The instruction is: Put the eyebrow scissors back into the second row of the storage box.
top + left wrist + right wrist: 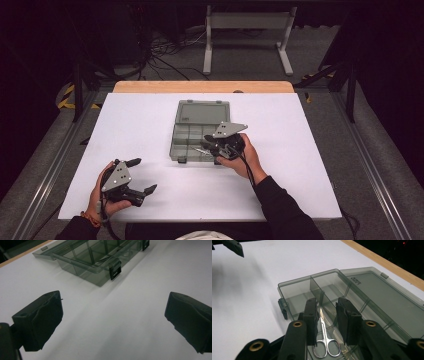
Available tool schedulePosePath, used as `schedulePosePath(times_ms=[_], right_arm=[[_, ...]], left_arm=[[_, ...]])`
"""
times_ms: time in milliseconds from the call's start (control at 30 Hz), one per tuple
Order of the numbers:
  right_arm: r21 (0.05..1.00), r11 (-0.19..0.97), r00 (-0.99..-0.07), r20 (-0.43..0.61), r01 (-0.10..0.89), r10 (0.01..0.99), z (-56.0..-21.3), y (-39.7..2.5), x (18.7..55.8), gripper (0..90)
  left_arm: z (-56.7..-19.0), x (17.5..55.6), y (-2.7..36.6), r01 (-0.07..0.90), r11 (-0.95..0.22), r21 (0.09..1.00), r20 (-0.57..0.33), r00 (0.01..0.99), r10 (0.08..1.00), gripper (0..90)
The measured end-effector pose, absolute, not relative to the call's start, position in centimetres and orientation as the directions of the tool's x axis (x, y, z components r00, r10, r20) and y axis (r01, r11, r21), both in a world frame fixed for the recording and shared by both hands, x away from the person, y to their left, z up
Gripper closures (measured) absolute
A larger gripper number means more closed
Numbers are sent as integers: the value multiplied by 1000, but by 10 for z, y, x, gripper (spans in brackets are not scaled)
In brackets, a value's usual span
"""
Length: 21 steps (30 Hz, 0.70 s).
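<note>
Right gripper view: right gripper (325, 322), jaws narrowly parted astride scissors (325, 340) lying in the box (294, 293) near the tabletop's middle, likely to lift them. Left gripper (134, 176) waits wide open near the front edge.

Bright table — dark surroundings, soft focus.

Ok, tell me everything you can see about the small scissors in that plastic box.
The scissors are small, shiny and all metal, with two round finger loops and thin, pointed blades that are closed together. They lie flat on the bottom of one compartment of the open smoky-grey clear organiser box, loops towards the right gripper and tips pointing towards the lid. The gripper's jaws stand on either side of the blades, partly open; whether they touch the scissors cannot be told.
</note>
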State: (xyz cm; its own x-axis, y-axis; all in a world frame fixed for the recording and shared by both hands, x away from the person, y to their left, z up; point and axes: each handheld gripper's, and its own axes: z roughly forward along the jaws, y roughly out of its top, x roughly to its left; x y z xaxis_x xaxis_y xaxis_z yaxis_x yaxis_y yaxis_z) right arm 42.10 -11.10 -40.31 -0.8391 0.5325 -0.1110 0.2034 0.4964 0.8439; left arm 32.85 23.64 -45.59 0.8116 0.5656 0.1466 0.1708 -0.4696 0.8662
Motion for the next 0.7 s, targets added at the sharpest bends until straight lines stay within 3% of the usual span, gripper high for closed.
schedulePosePath(times_ms=[700], right_arm=[[865,460,-798,-129,199,588,-397,-120,420,458]], left_arm=[[-456,328,237,169,-472,865,152,808,569,27]])
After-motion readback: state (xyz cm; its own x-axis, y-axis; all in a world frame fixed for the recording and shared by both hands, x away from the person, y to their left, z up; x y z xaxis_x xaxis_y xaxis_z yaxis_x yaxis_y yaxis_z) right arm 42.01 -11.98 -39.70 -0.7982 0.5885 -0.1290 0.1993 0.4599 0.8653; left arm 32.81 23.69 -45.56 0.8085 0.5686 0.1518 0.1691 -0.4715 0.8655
